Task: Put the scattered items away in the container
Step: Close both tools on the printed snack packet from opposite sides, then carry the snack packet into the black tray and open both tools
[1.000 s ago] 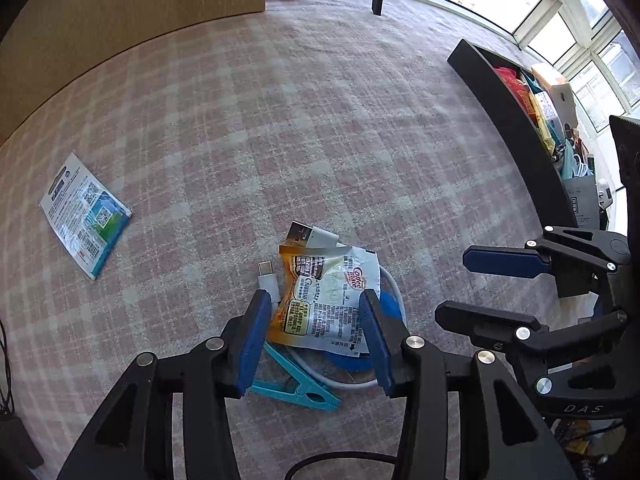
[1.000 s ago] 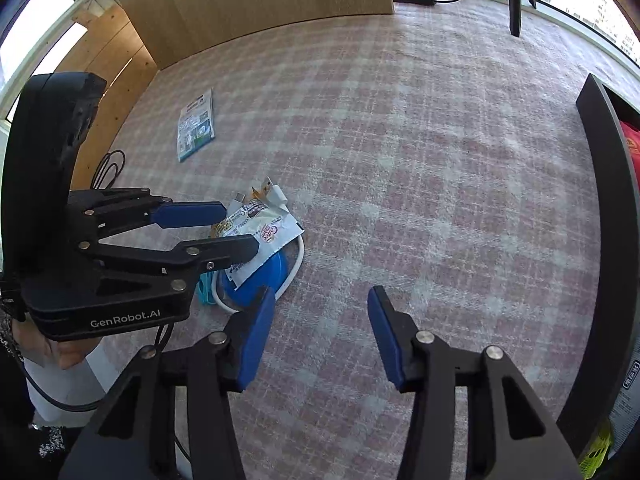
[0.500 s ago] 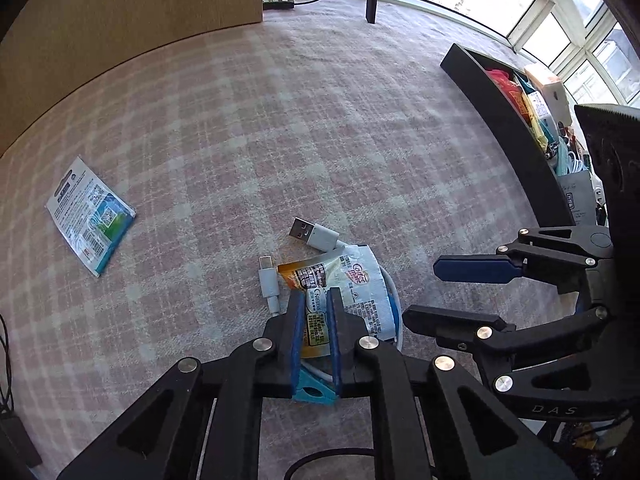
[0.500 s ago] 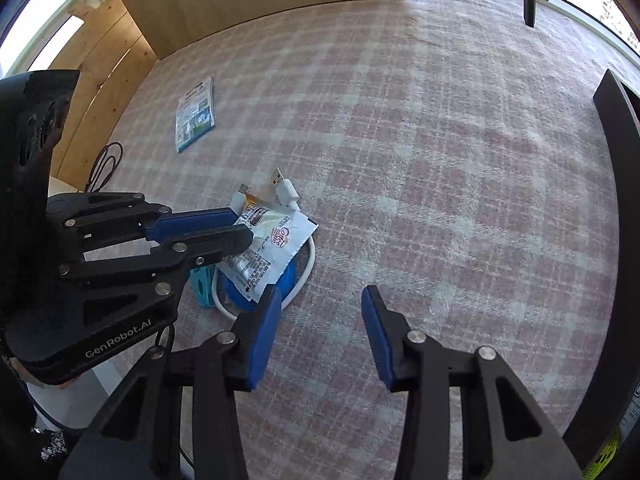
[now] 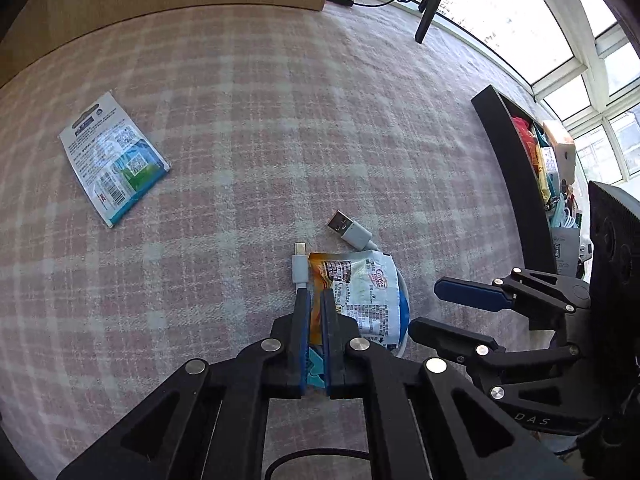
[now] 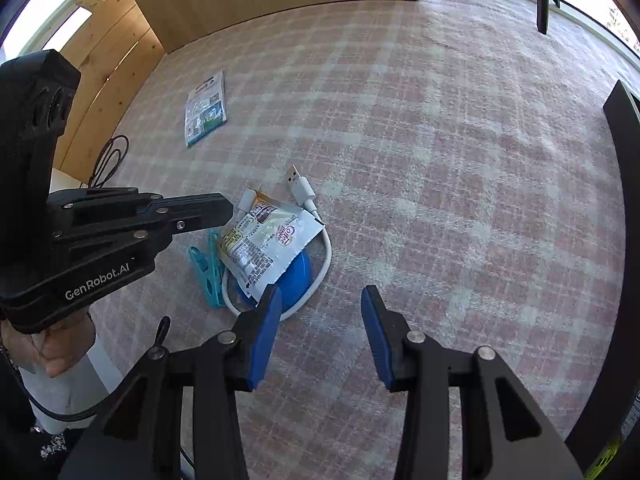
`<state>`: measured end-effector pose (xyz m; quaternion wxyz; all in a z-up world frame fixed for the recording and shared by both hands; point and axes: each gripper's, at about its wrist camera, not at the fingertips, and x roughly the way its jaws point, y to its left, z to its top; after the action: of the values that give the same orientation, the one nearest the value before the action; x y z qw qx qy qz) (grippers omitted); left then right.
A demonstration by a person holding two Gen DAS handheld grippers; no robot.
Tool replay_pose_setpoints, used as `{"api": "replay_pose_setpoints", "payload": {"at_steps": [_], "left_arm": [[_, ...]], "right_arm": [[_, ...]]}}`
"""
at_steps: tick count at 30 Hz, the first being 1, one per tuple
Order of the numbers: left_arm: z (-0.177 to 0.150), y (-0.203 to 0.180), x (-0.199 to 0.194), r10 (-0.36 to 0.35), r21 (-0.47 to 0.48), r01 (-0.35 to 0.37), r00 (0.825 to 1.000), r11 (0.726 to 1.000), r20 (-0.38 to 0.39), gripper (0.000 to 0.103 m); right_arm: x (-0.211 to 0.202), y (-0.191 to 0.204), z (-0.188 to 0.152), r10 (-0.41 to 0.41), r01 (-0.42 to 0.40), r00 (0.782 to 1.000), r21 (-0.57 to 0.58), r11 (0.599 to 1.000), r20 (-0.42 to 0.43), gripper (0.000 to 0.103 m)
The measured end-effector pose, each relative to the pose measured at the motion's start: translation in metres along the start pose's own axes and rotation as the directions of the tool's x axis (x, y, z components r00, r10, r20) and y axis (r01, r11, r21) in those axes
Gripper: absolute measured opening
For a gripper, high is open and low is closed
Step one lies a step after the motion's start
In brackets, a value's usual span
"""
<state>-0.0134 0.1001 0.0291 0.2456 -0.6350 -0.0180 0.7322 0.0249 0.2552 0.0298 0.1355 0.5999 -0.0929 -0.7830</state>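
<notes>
card pack (image 5: pixel 113 158): flat on the plaid desk cloth (image 5: pixel 248 128), at 10 o'clock in the left wrist view, well apart from the pile; also seen far left in the right wrist view (image 6: pixel 206 107)
left gripper (image 5: pixel 315 320): fingers (image 5: pixel 300 320) closed on the near edge of the coffee sachet (image 5: pixel 360 292); seen from the side in the right wrist view (image 6: pixel 224 210), coming in at 9 o'clock
clothes peg (image 6: pixel 208 270): teal, lying on the cloth just left of the sachet; a bit shows between the left fingers (image 5: pixel 314 368)
coffee sachet: centre of the pile, orange end toward the left gripper, lying over the blue disc (image 6: pixel 298 276) and the cable loop
cable (image 6: pixel 320 256): white, coiled round the blue disc; small plug (image 5: pixel 300 264) just left of the sachet, USB plug (image 5: pixel 348 228) at its 12 o'clock, both loose on the cloth
right gripper (image 6: pixel 318 330): fingers (image 6: pixel 264 332) apart, holding nothing, hovering at 6 o'clock just right of the pile; in the left wrist view (image 5: pixel 460 312) at 3 o'clock
container (image 5: pixel 516 184): black tray at the far right edge of the desk, at 2 o'clock, well apart from the pile; snack packs and small boxes inside; only its dark wall shows in the right wrist view (image 6: pixel 628 184)
</notes>
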Motion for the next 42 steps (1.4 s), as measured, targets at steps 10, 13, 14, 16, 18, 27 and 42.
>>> {"api": "replay_pose_setpoints", "payload": {"at_steps": [10,13,14,16,18,27,42], "left_arm": [[0.000,-0.026,0.012,0.021,0.082,-0.019,1.000,0.996,-0.022,0.023],[-0.004,-0.025,0.012,0.016,0.099,-0.012,0.999,0.995,-0.033,0.023],[-0.006,-0.024,0.012,0.009,0.105,-0.005,0.999,0.995,-0.035,0.023],[-0.007,-0.025,0.012,0.014,0.114,-0.010,0.999,0.993,-0.033,0.021],[-0.006,-0.024,0.012,0.011,0.112,-0.008,1.000,0.994,-0.029,0.017],[-0.006,-0.024,0.008,0.006,0.108,-0.006,1.000,0.994,0.002,0.006],[-0.009,-0.015,0.009,-0.023,0.054,0.021,1.000,0.998,0.020,0.008]], "right_arm": [[0.004,0.003,0.008,0.085,-0.085,0.996,0.016,0.996,0.008,0.030],[0.011,-0.005,0.020,0.161,-0.161,0.987,0.090,0.983,0.003,0.024],[0.013,-0.007,0.023,0.168,-0.167,0.986,0.106,0.980,0.005,0.024],[0.016,-0.009,0.028,0.181,-0.180,0.983,0.130,0.975,0.003,0.024],[0.024,-0.009,0.032,0.206,-0.202,0.978,0.151,0.968,-0.013,0.024],[0.027,-0.003,0.038,0.187,-0.184,0.982,0.159,0.970,-0.006,0.020],[0.037,0.022,0.061,0.216,-0.214,0.976,0.138,0.967,-0.001,0.006]]}}
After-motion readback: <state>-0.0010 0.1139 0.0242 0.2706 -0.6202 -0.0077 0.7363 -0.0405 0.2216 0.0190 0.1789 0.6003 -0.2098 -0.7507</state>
